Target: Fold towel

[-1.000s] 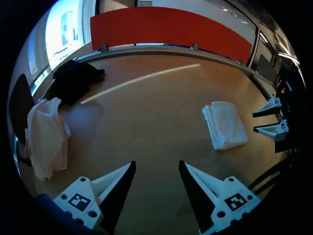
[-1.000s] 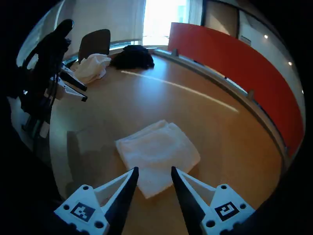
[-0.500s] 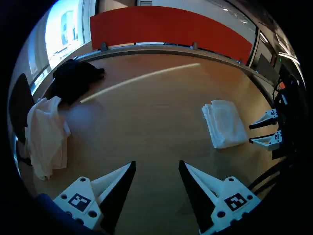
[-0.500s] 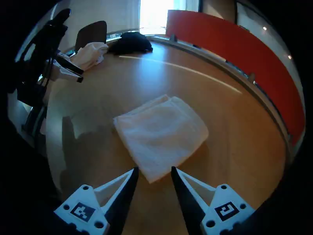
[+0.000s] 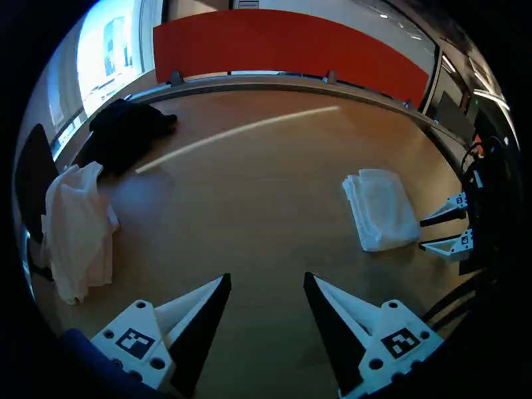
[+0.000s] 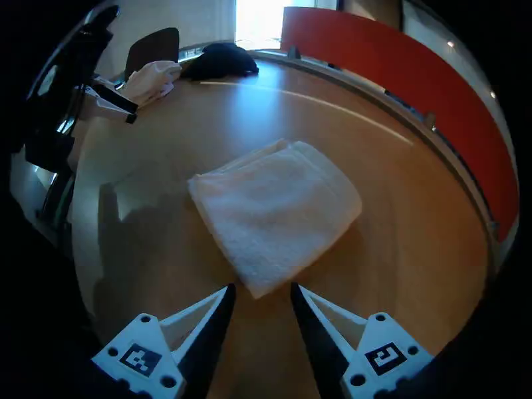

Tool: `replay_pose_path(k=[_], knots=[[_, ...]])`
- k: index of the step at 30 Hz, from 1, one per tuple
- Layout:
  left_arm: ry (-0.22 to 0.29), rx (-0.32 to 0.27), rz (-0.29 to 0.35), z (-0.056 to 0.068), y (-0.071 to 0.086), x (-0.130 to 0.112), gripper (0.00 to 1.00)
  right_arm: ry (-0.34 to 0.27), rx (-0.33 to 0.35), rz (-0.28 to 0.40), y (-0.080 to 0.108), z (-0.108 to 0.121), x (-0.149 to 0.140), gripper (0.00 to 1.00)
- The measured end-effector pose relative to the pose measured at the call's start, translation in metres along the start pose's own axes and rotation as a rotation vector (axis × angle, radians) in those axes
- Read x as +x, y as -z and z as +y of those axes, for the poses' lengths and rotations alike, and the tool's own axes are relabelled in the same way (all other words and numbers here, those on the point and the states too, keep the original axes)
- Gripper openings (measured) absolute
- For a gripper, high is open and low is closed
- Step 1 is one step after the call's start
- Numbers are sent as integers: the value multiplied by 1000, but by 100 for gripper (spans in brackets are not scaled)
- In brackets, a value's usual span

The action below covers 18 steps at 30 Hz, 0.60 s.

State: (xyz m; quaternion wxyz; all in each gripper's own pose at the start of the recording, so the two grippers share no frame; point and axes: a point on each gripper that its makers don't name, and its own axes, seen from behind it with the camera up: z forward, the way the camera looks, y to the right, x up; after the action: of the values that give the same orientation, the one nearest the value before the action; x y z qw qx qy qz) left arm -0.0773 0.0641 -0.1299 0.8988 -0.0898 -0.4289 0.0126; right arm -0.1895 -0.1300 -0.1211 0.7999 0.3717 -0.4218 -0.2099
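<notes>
Right gripper view recorded the right gripper [image 6: 262, 288] with its fingers parted and nothing held between them. The towel [image 6: 276, 203] lay directly ahead of it on the wooden table [image 6: 412, 219], folded into a thick, several-layered pad, with its nearest corner just in front of the gap between the fingertips. Whether that corner touched either finger could not be determined.

Left gripper view recorded the left gripper [image 5: 266, 276] likewise open and empty over bare table, with the towel [image 5: 382, 209] well off to its forward right. Beyond the towel, the right gripper [image 5: 425, 236] was seen with its fingers apart. A loose white cloth [image 5: 76, 226] and a black garment [image 5: 126, 130] lay far to the left gripper's forward left, well clear of the work.

Assessment: the fold appeared largely made; any remaining step would be a further fold or a tidying of edges.

Hazards noted:
- A pinch at the near corner could catch only the upper layers, peeling the pad open when lifted.
- The tabletop looked smooth, so a push from the fingertips could slide the whole pad away rather than grip it.
- The left gripper stood well apart from the towel, so a one-sided lift would probably skew the edges.
</notes>
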Motion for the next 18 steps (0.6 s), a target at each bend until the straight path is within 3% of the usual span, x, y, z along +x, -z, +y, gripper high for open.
replay_pose_path(k=[18], knots=[[-2,1,-1,-1,0,0,81,-33,-27,-4,-3,10,-1,13]])
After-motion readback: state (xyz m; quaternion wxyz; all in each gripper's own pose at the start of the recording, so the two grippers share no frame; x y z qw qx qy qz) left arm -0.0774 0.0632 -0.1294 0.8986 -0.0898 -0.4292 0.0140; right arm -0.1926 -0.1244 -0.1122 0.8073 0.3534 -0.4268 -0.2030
